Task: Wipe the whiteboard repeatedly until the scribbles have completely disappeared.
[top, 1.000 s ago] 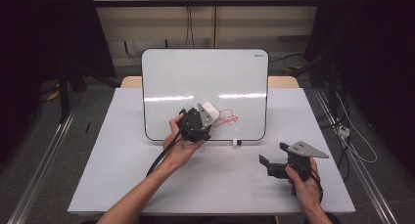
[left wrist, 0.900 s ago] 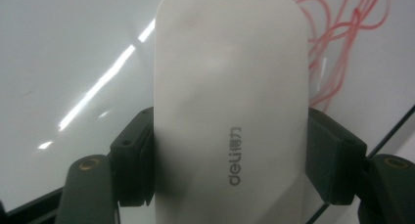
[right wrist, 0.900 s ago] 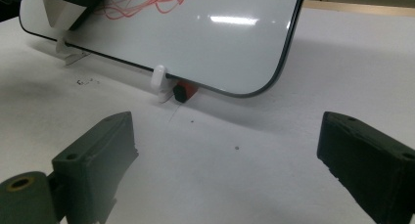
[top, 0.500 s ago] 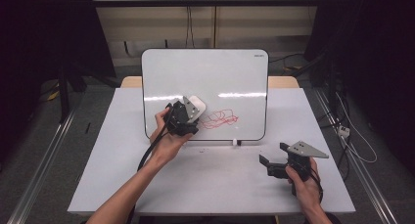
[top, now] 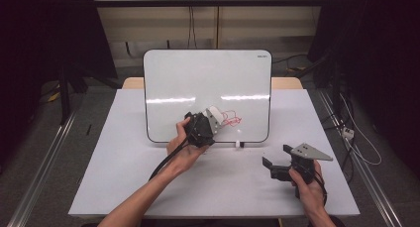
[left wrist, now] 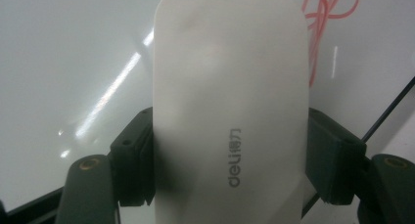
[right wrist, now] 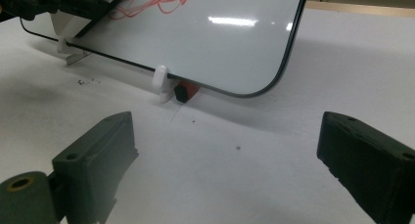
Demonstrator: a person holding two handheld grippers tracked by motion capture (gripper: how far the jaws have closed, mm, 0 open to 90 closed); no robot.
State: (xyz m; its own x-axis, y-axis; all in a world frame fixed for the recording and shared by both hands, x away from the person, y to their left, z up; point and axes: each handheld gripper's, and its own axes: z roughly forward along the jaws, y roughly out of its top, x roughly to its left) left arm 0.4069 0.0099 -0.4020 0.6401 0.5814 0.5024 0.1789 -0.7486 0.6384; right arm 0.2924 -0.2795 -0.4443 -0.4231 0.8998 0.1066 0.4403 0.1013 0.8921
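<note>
A whiteboard (top: 208, 78) stands upright on the white table (top: 124, 187). Low on the board is a red scribble (top: 231, 119). My left gripper (top: 210, 121) is shut on a white eraser (top: 214, 113), whose tip lies at the scribble's left edge. In the left gripper view both black pads (left wrist: 137, 155) clamp the eraser (left wrist: 230, 111) against the board (left wrist: 73, 48), with the red lines (left wrist: 328, 13) just beyond it. My right gripper (top: 276, 156) rests low over the table at the right, open. Between its jaws (right wrist: 225, 155) there is bare table.
White clips (right wrist: 160, 79) prop the board's bottom edge. A small red and black object (right wrist: 185, 92) lies under that edge, perhaps a marker. Dark floor, rails and cables surround the table. The left gripper's cable (top: 166, 160) trails toward the person.
The left gripper with the eraser swung left along the board, then came back right and a little down to the scribble. The right gripper stayed put.
</note>
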